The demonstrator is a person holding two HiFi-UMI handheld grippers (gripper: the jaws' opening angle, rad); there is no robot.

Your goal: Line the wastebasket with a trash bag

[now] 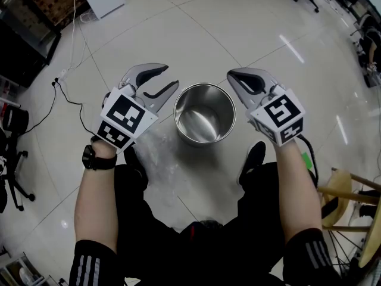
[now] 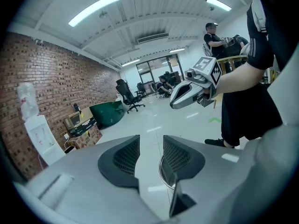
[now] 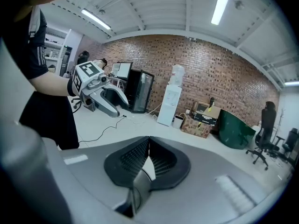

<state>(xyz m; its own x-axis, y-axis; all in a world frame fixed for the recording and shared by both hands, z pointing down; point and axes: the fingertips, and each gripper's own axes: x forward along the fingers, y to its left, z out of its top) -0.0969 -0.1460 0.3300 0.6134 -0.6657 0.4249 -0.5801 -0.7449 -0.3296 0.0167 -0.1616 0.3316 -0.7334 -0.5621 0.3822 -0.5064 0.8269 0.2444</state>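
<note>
**Head view, looking steeply down.** The steel wastebasket (image 1: 203, 137) stands upright on the tiled floor (image 1: 238, 34) with its bare metal interior showing. It sits between the two sets of fingers. Its round rim lies just right of the left gripper (image 1: 169, 77) tips and just left of the right gripper (image 1: 232, 76) tips, and neither gripper touches it.

The left fingers are spread. In the left gripper view the gap between them shows only bare tile and an arc of the rim, and nothing is held. The right fingers are pressed together at their tips and grasp nothing.

Behind the left fingers, toward the person, a faint crinkled translucent sheet (image 1: 159, 157) lies flat on the tiles near the wastebasket's near-left edge. Whether it is the trash bag cannot be told. A shoe (image 1: 252, 159) stands behind the right fingers, close to the near-right edge of the wastebasket.

Ahead of both sets of fingertips the tiles lie open. A black cable (image 1: 68, 100) runs well outside the left fingers, and a wooden stool (image 1: 342, 189) stands well outside the right fingers.
</note>
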